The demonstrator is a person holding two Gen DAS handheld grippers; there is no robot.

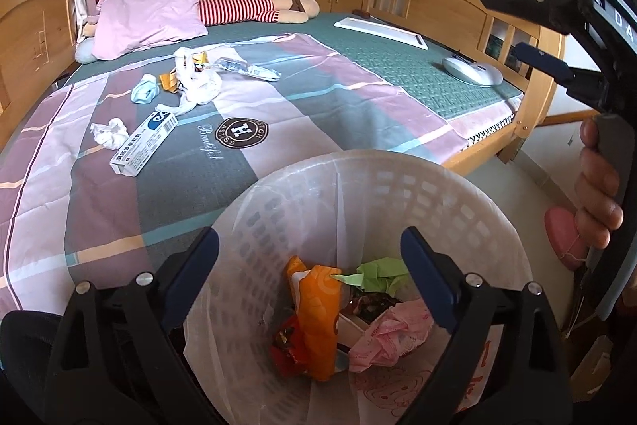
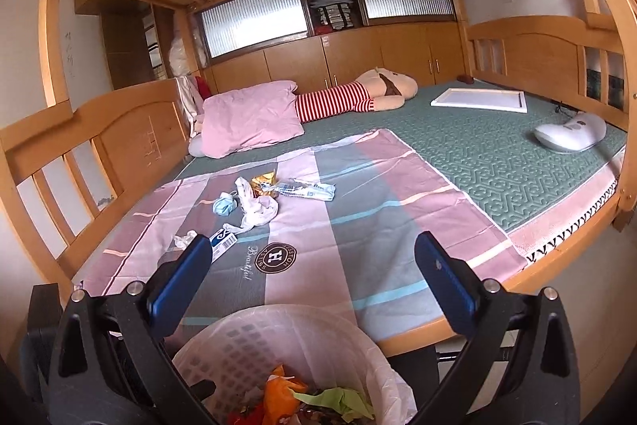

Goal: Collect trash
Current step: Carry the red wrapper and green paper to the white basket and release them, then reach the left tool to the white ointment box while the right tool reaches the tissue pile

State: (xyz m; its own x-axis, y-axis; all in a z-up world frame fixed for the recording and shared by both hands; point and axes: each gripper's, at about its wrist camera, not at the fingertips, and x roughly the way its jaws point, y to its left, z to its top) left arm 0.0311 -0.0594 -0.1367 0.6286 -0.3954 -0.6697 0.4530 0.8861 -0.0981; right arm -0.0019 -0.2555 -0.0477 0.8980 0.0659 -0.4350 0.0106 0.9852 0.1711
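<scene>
Left wrist view alone shows the basket's depth: the white perforated plastic waste basket (image 1: pixel 358 210), liner-fitted, holds an orange wrapper (image 1: pixel 318 317), green crumpled paper (image 1: pixel 378 273) and pink packaging (image 1: pixel 386 341). The left gripper (image 1: pixel 310 285) hangs over it, jaws spread, empty. The right gripper (image 2: pixel 314 289) is likewise spread wide and empty. The white rectangular cardboard box (image 1: pixel 143 142), crumpled tissue (image 1: pixel 108 132) and thin white plastic bag (image 1: pixel 199 86) lie scattered on the striped sheet (image 1: pixel 318 114), well apart from the bed's wooden edge.

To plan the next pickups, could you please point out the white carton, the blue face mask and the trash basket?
White carton (image 1: pixel 144 141), left wrist view, middle of its printed face.
Blue face mask (image 1: pixel 145 90), left wrist view, crumpled centre.
Trash basket (image 1: pixel 278 226), left wrist view, inner wall.
</scene>
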